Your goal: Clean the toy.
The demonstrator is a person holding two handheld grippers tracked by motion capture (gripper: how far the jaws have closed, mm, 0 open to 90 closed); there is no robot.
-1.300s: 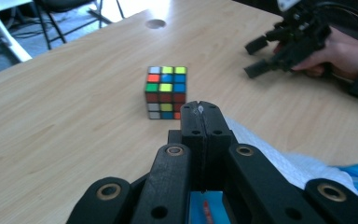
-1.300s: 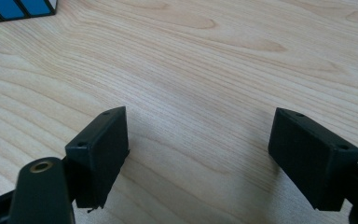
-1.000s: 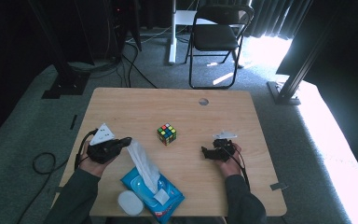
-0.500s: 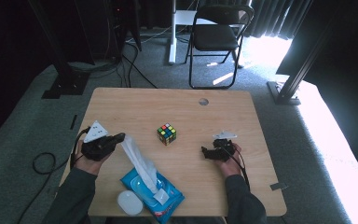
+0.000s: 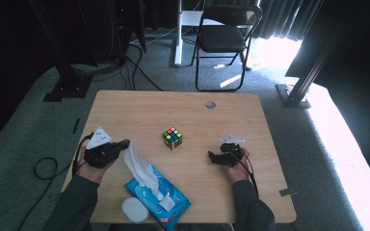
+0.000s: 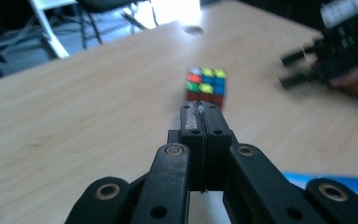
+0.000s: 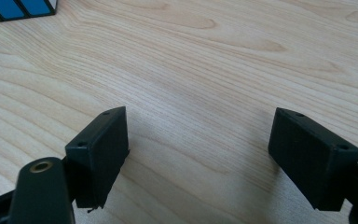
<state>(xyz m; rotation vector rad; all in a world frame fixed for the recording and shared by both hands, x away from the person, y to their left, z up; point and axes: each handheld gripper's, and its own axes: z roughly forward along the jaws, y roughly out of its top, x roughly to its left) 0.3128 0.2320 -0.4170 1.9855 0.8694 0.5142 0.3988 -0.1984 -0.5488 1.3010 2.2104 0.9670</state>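
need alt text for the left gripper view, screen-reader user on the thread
The left gripper, its two black jaws pressed shut with nothing visibly between them, points across a light wooden table at a multicoloured puzzle cube just beyond its tips. At upper right, blurred, the right gripper is held in a hand, and a strip of blue packet shows at lower right.

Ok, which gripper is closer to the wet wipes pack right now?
Left. The left gripper sits right beside the tissue sticking up from the wipes pack. The right gripper rests open across the table, well clear of the pack.
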